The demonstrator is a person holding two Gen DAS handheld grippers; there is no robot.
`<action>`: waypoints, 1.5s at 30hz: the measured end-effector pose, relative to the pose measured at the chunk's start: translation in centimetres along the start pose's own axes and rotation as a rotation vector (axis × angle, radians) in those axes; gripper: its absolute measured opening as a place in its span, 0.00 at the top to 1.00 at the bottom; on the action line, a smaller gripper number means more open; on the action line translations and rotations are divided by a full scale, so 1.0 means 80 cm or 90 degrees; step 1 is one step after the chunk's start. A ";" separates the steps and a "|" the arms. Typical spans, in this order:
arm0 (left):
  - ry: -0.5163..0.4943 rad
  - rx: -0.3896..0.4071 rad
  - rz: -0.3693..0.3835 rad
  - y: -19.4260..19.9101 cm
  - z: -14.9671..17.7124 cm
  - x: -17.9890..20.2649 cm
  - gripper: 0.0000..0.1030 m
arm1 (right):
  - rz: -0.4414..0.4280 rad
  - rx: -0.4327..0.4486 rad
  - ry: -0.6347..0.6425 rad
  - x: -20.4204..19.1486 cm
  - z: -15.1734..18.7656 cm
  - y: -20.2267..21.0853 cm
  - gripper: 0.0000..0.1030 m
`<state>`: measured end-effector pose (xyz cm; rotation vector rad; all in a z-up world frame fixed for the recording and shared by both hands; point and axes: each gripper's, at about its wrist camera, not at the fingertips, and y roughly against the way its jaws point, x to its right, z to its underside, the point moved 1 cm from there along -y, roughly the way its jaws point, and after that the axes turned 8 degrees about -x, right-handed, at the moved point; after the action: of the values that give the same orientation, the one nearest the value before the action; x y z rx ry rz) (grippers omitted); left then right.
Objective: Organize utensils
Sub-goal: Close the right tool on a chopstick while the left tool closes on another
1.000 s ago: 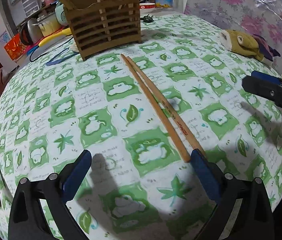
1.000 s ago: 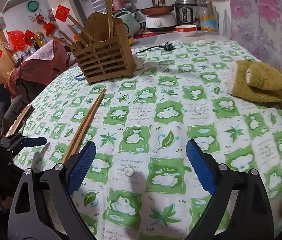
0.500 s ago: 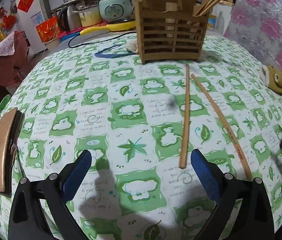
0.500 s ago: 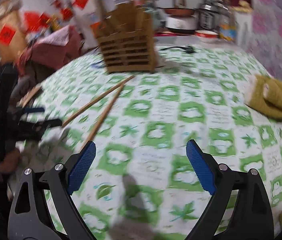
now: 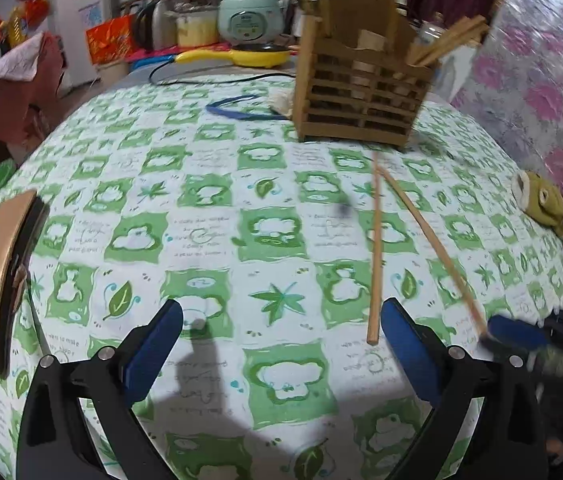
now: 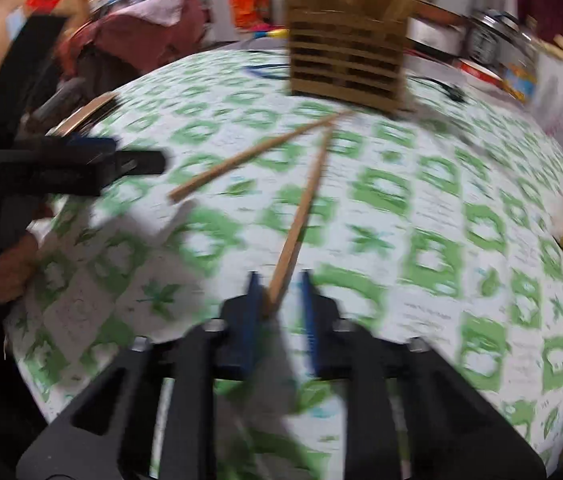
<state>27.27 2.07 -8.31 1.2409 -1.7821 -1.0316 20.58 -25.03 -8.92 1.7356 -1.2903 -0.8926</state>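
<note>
The right gripper (image 6: 279, 296), jaws just closing, pinches the near end of one chopstick (image 6: 305, 208) on the tablecloth (image 5: 217, 208), whose printed writing blurs unreadable. The left gripper (image 5: 281, 332) gapes empty beside the other chopstick (image 5: 375, 256).

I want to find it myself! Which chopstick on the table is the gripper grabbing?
Find the wooden holder on the green tablecloth. Two chopsticks fan out from it. The grabbed chopstick has its near end between the right gripper's blue pads; the other chopstick lies free.
</note>
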 end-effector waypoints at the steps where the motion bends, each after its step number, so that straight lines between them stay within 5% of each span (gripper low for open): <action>1: -0.018 0.005 -0.003 0.002 0.002 0.007 0.05 | 0.008 0.000 -0.015 0.008 -0.001 -0.001 0.88; 7: -0.115 0.023 -0.029 0.005 0.011 0.044 0.07 | -0.014 0.009 -0.069 0.045 0.008 0.008 0.81; 10: -0.140 0.013 -0.033 -0.001 0.012 0.054 0.16 | -0.007 0.018 -0.062 0.043 0.007 0.011 0.73; 15: -0.157 -0.027 -0.025 -0.017 0.012 0.059 0.50 | -0.010 0.024 -0.060 0.041 0.004 0.012 0.72; 24: -0.158 -0.038 -0.003 -0.026 0.005 0.068 0.55 | -0.001 0.016 -0.057 0.039 0.003 0.008 0.72; 27: -0.156 -0.037 0.019 -0.025 0.004 0.068 0.82 | 0.002 0.003 -0.055 0.038 0.002 0.002 0.76; 29: -0.161 -0.036 0.023 -0.024 0.005 0.070 0.94 | 0.002 0.001 -0.056 0.038 0.001 0.001 0.91; 45: -0.094 0.032 0.018 0.036 0.020 0.048 0.95 | 0.031 0.095 -0.079 0.043 0.006 0.042 0.94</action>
<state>23.70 -0.68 -5.94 1.1922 -1.9430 -1.0935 19.56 -29.08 -6.46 1.7769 -1.5076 -0.9071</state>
